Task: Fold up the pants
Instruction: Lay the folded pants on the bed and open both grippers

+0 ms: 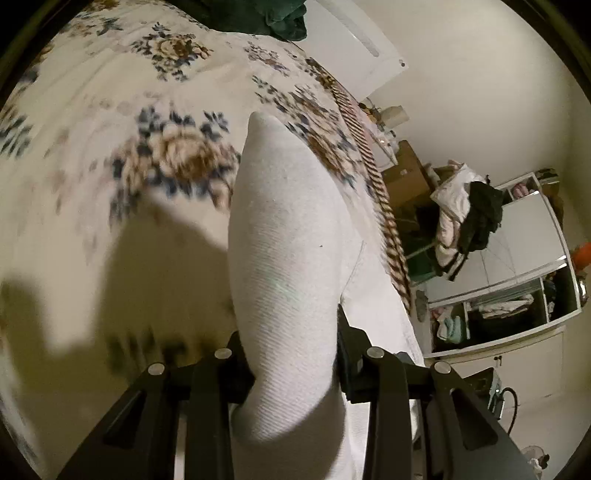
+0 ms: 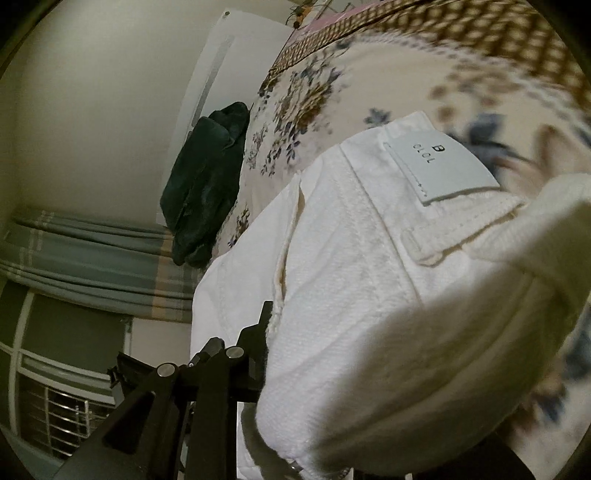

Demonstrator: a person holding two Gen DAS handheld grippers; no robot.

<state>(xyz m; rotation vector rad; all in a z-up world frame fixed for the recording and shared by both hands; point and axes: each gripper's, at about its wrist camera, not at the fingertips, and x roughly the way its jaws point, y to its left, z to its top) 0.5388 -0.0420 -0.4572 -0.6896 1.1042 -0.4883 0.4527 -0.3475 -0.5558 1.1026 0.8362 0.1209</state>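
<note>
The white pants point(image 1: 288, 251) bulge up between my left gripper's point(image 1: 295, 354) two black fingers, which are shut on a fold of the cloth above the floral bedspread point(image 1: 110, 122). In the right wrist view the pants point(image 2: 369, 280) show their waistband with a white brand patch point(image 2: 439, 166) and a belt loop. My right gripper point(image 2: 295, 347) is shut on the pants' edge; only its left finger point(image 2: 258, 339) shows, the other is hidden under the cloth.
A dark green cloth point(image 2: 207, 184) lies at the bed's far edge, also in the left wrist view point(image 1: 284, 18). A shelf unit point(image 1: 517, 280) with piled clothes point(image 1: 465, 218) stands beside the bed. Curtains point(image 2: 92, 258) and a window point(image 2: 55, 398) are at the left.
</note>
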